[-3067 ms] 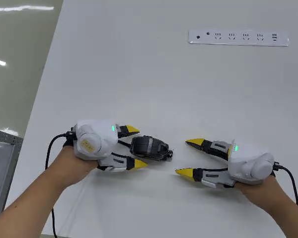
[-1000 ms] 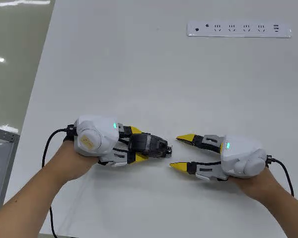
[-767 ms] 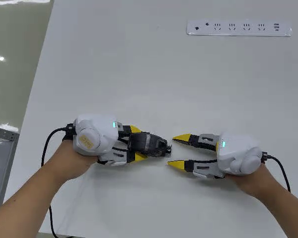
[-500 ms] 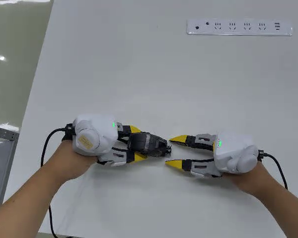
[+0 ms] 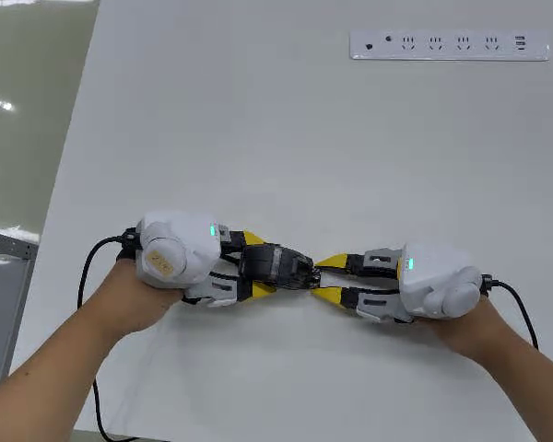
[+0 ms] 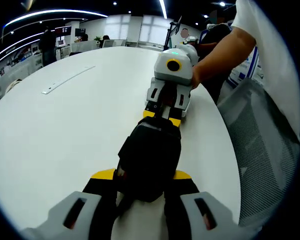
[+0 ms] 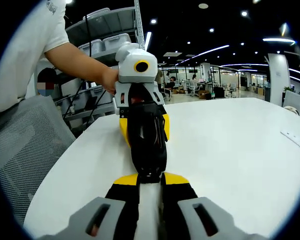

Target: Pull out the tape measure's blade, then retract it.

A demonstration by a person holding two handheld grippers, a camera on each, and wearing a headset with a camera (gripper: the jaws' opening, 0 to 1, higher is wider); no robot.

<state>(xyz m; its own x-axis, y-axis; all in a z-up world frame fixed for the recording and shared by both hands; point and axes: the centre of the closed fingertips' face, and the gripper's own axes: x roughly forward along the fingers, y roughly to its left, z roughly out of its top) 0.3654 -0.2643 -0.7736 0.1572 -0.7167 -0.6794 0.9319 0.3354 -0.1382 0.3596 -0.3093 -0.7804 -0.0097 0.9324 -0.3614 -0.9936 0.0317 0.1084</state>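
Tape measure (image 5: pixel 276 266): black case, matt, rubbery-looking plastic, with a greyer panel that has a slight sheen. Left gripper (image 5: pixel 258 265) and right gripper (image 5: pixel 321 277): glossy white hard-plastic shells, matt black jaws, smooth yellow plastic tips. Table (image 5: pixel 258 110): white, smooth, mostly matt. Power strip (image 5: pixel 449 45): smooth white plastic. Floor (image 5: pixel 28 110): glossy, mirrors lights. Chair (image 6: pixel 260 150): grey open mesh cloth. Sleeve (image 7: pixel 32 50): white matt cloth.

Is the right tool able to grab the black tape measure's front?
Probably yes. The right tool has its tips either side of the black tape measure at its front end, nothing between, while the left tool grips its body.
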